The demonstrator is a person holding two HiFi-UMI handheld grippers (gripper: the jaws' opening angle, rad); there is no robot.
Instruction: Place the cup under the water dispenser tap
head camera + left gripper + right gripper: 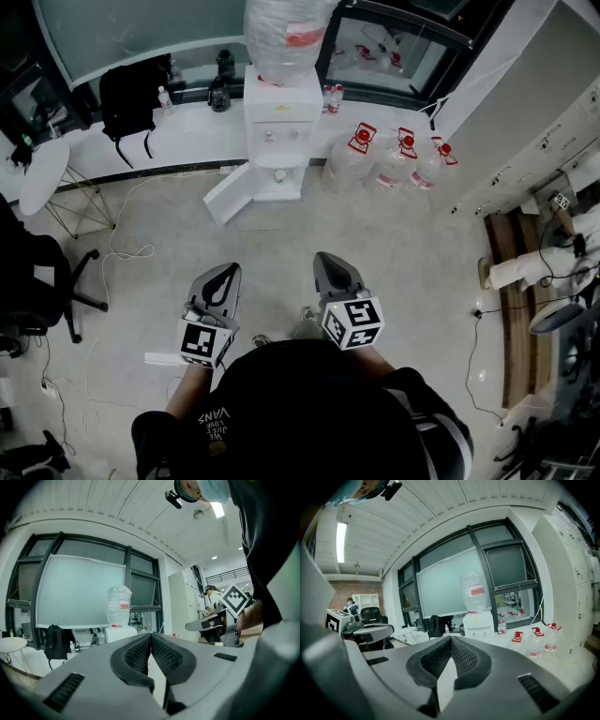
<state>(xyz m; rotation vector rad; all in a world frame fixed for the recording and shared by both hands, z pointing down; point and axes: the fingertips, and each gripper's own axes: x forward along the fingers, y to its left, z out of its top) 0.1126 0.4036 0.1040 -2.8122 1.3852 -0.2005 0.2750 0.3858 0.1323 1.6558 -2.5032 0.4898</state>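
The right gripper [334,264] has its jaws pressed together on nothing, and the left gripper [223,276] also. The cup I cannot find surely; a small pale shape [279,175] on the ledge of the water dispenser [277,112], upper centre, may be it. The risk, I judge, is the approach: the open door [228,194] low on the dispenser can catch a gripper, the white cable [129,251] at left a foot. Both grippers sit at lower centre, side by side, nearly level, pointing up the frame.
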